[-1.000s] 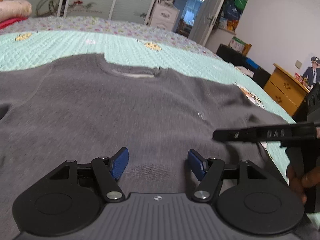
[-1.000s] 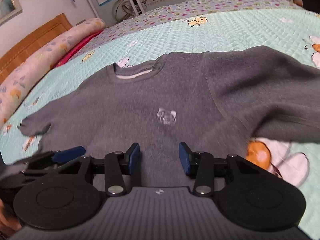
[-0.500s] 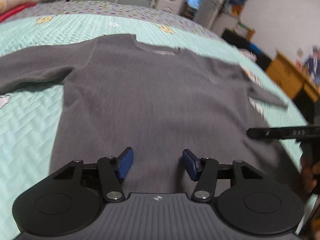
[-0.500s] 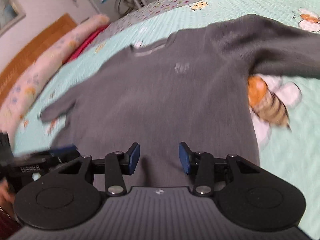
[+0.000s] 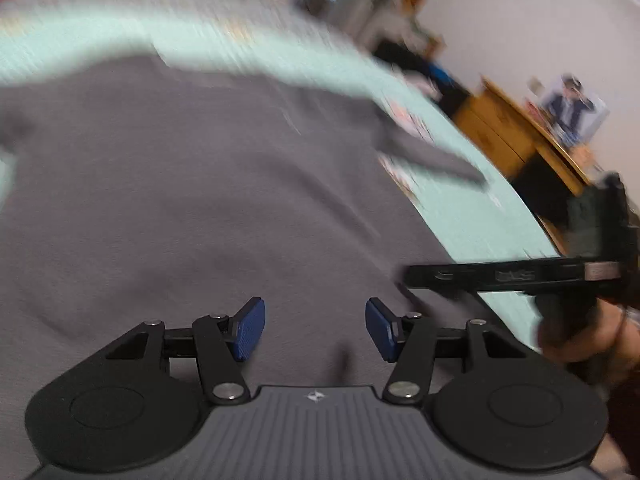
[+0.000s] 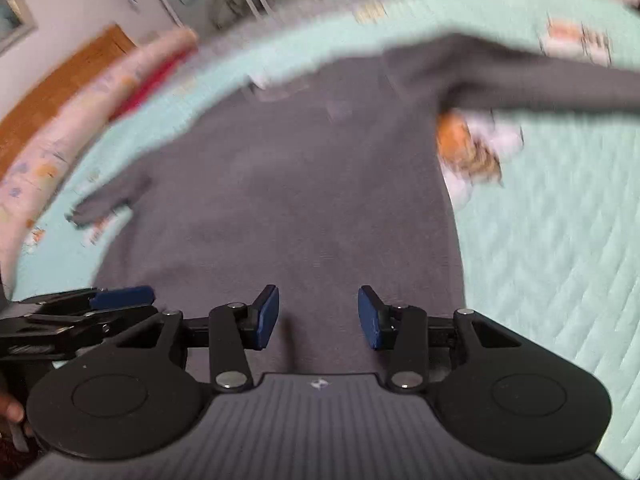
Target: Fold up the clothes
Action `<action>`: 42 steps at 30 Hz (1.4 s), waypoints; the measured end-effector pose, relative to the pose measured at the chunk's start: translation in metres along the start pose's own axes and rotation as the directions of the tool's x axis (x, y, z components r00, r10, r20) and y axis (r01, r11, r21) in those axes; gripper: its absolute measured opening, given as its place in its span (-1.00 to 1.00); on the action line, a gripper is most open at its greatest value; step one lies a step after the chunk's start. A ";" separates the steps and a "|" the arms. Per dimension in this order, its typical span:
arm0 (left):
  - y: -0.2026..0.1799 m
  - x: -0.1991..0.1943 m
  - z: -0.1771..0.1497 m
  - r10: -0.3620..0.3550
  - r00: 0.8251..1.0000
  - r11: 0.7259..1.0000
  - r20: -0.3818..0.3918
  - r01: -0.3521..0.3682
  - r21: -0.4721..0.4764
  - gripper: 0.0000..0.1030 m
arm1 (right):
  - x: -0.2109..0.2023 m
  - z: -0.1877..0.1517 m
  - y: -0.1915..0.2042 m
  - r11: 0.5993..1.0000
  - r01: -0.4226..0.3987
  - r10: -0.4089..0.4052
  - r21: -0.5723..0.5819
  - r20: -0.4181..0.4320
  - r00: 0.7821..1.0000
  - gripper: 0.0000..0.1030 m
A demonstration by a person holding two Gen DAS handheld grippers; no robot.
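While both views are smeared with blur, the main thing reads clearly enough: a dark grey sweater lies spread flat, front up, on a mint-green quilted bedspread, its neckline towards the far side and its hem near the two grippers. The left gripper hovers over the lower part of the sweater with its blue pads parted and nothing between them. The right gripper hangs over the hem as well, its blue pads likewise spread wide and empty. Each tool shows at the edge of the other's view (the right one comes in from the right side of the left camera, held by a hand). One sleeve stretches out across the bedspread to the right, above an orange cartoon print on the quilt; the other sleeve is short in view and ends near the left edge of the bed. A long pink floral pillow lies along a wooden headboard, and a wooden cabinet stands beyond the bed by the white wall
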State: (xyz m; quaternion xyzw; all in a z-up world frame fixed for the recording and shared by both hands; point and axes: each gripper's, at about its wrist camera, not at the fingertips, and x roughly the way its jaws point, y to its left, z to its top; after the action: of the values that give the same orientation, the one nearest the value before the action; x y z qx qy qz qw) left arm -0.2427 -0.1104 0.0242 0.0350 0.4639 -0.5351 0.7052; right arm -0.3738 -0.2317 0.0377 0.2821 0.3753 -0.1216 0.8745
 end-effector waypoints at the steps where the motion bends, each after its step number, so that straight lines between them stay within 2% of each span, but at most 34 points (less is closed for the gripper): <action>1: -0.005 0.004 -0.008 -0.009 0.999 1.000 -0.031 0.010 0.025 0.10 | -0.003 -0.007 -0.002 1.000 -0.004 0.004 -0.006 -0.027 1.000 -0.22; 3: -0.014 -0.003 -0.025 -0.007 0.998 0.990 -0.056 0.014 0.141 0.11 | -0.010 -0.020 -0.005 1.000 -0.013 0.012 -0.019 -0.081 0.997 -0.28; 4: -0.012 -0.008 -0.030 -0.014 0.997 0.988 -0.074 0.025 0.153 0.11 | -0.014 -0.026 -0.007 1.000 -0.018 0.015 -0.025 -0.108 0.994 -0.34; 5: -0.008 -0.012 -0.031 -0.025 0.996 0.988 -0.086 0.037 0.147 0.11 | -0.020 -0.028 -0.007 0.999 -0.022 0.016 -0.044 -0.132 0.991 -0.34; 7: 0.005 -0.020 -0.019 -0.059 0.995 0.996 -0.085 0.063 0.056 0.04 | -0.030 -0.029 -0.006 0.997 -0.038 0.028 -0.066 -0.156 0.987 -0.34; 9: 0.017 -0.027 -0.006 -0.075 0.995 0.997 -0.067 0.074 -0.018 0.01 | -0.032 -0.013 -0.006 0.994 -0.098 0.094 -0.053 -0.088 0.992 -0.34; 11: 0.021 -0.028 0.010 0.003 1.000 1.000 0.014 -0.003 -0.008 0.02 | -0.019 0.014 -0.006 0.990 -0.138 0.139 -0.016 0.012 0.990 -0.34; 13: 0.035 -0.018 0.015 0.086 0.996 0.996 -0.014 -0.086 -0.025 0.00 | 0.009 0.036 -0.007 0.984 -0.174 0.171 0.042 0.081 0.982 -0.34; 14: 0.043 -0.017 0.010 0.121 0.992 0.992 -0.032 -0.123 -0.032 -0.43 | 0.029 0.044 -0.012 0.981 -0.172 0.166 0.085 0.070 0.984 -0.35; 15: 0.050 -0.019 0.004 0.141 0.989 0.989 -0.047 -0.143 -0.038 -0.54 | 0.046 0.043 -0.013 0.979 -0.163 0.161 0.124 0.022 0.987 -0.38; 17: 0.062 -0.038 -0.011 0.109 0.992 0.992 -0.058 -0.112 -0.056 -0.54 | 0.059 0.018 -0.006 0.971 -0.198 0.210 0.135 -0.079 0.975 -0.42; 19: 0.072 -0.056 -0.020 0.073 0.996 0.990 -0.058 -0.080 -0.119 -0.54 | 0.037 -0.011 0.011 0.976 -0.217 0.217 0.007 -0.107 0.970 -0.42; 20: 0.074 -0.065 -0.024 0.060 0.997 0.988 -0.048 -0.066 -0.142 -0.52 | 0.027 -0.019 0.015 0.976 -0.217 0.214 -0.016 -0.122 0.969 -0.42; 22: 0.072 -0.075 -0.020 0.092 0.995 0.986 0.036 -0.086 -0.140 -0.49 | 0.012 -0.024 0.016 0.965 -0.263 0.263 0.017 -0.143 0.954 -0.41; 24: 0.073 -0.079 -0.017 0.154 0.983 0.981 0.097 -0.140 -0.138 -0.42 | 0.005 -0.015 0.016 0.962 -0.271 0.272 0.036 -0.059 0.960 -0.41; 25: 0.075 -0.074 -0.019 0.198 0.977 0.973 0.080 -0.186 -0.138 -0.39 | 0.009 -0.015 0.018 0.964 -0.264 0.266 0.040 -0.050 0.963 -0.41; 27: 0.085 -0.074 -0.033 0.249 0.968 0.957 0.039 -0.240 -0.161 -0.60 | 0.016 -0.016 0.021 0.967 -0.250 0.252 0.049 -0.033 0.967 -0.41; 28: 0.090 -0.078 -0.041 0.255 0.967 0.953 0.019 -0.247 -0.177 -0.62 | 0.027 -0.027 0.020 0.964 -0.250 0.259 0.093 -0.100 0.961 -0.42; 29: 0.093 -0.086 -0.047 0.238 0.971 0.954 0.009 -0.232 -0.188 -0.62 | 0.033 -0.040 0.021 0.959 -0.256 0.272 0.121 -0.148 0.951 -0.43; 30: 0.096 -0.094 -0.052 0.229 0.973 0.954 -0.001 -0.224 -0.200 -0.63 | 0.026 -0.052 0.024 0.954 -0.280 0.293 0.110 -0.136 0.946 -0.42; 31: 0.099 -0.101 -0.055 0.231 0.973 0.949 -0.009 -0.227 -0.220 -0.65 | 0.018 -0.059 0.028 0.950 -0.300 0.310 0.087 -0.160 0.937 -0.42; 33: 0.102 -0.109 -0.048 0.209 0.978 0.942 -0.006 -0.203 -0.268 -0.64 | 0.013 -0.057 0.032 0.952 -0.298 0.305 0.064 -0.181 0.935 -0.42; 35: 0.097 -0.111 -0.032 0.204 0.978 0.950 0.042 -0.187 -0.250 -0.55 | 0.009 -0.043 0.036 0.951 -0.303 0.310 0.065 -0.135 0.941 -0.42; 37: 0.091 -0.104 -0.020 0.256 0.965 0.948 0.054 -0.240 -0.208 -0.45 | 0.014 -0.028 0.037 0.953 -0.295 0.300 0.073 -0.069 0.951 -0.42; 38: 0.090 -0.099 -0.017 0.296 0.954 0.940 0.041 -0.283 -0.190 -0.39 | 0.019 -0.025 0.040 0.952 -0.296 0.300 0.079 -0.049 0.953 -0.42; 39: 0.094 -0.091 -0.018 0.350 0.937 0.924 0.006 -0.344 -0.167 -0.41 | 0.028 -0.023 0.042 0.947 -0.308 0.314 0.090 -0.056 0.948 -0.42; 40: 0.098 -0.087 -0.021 0.386 0.922 0.911 -0.012 -0.383 -0.150 -0.57 | 0.038 -0.030 0.044 0.939 -0.327 0.338 0.107 -0.113 0.934 -0.42; 42: 0.103 -0.095 -0.025 0.383 0.924 0.913 0.001 -0.378 -0.154 -0.59 | 0.056 -0.044 0.048 0.922 -0.360 0.385 0.144 -0.224 0.895 -0.42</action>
State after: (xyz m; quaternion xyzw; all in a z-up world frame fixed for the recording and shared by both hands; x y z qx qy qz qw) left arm -0.1772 0.0157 0.0293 0.0629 0.4761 -0.3514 0.8037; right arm -0.3407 -0.1669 -0.0083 0.4046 0.4141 0.0659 0.8127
